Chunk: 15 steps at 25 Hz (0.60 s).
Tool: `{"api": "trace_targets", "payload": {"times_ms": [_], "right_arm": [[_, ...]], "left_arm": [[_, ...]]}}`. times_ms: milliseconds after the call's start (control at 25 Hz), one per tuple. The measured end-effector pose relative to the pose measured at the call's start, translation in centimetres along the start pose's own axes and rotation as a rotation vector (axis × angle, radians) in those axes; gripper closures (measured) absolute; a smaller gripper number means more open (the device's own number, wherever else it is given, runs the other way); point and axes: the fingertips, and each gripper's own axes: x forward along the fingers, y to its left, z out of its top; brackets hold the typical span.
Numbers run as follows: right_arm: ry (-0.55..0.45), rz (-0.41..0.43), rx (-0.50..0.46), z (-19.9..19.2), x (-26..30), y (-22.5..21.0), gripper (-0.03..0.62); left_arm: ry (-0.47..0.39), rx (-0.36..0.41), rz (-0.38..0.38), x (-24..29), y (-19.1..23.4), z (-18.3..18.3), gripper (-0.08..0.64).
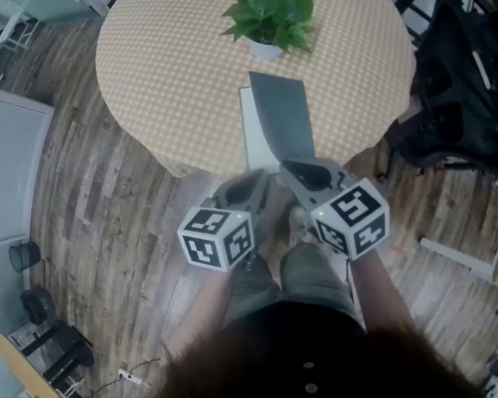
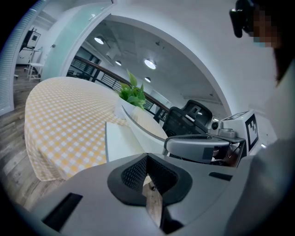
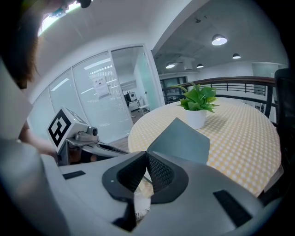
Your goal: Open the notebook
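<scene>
Notebook (image 1: 254, 141) at the near edge of the round checked table (image 1: 159, 63), just in front of 1 potted plant (image 1: 272, 18); grey cover (image 1: 283, 113) tilted steeply up off the white page. Right gripper (image 3: 146, 156) closed to a sliver, apparently pinching that cover's near edge. Left gripper (image 2: 147, 157) just beside it, near the table's edge, 2 jaws together with nothing between.

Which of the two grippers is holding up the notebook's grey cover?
The right gripper: its shut jaws pinch the grey cover at its near edge, tilted up off the white page. The left gripper beside it is shut on nothing.
</scene>
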Motion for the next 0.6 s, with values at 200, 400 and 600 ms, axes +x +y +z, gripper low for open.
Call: {"api": "trace_targets", "payload": {"times_ms": [200,400,600], "right_arm": [[-0.036,0.012,0.027,0.4,-1.6,-1.1,0.571],[-0.063,0.023,0.053,0.4,-3.4,-2.0,0.571],[-0.082,0.018,0.057,0.4,-5.5,-3.6,0.571]], "left_arm": [[-0.012,0.028,-0.004,0.9,-1.8,1.0,0.549],[-0.027,0.065,-0.011,1.7,-3.7,2.2,0.549],[-0.042,0.086,-0.015,2.5,-5.3,3.0,0.549]]}}
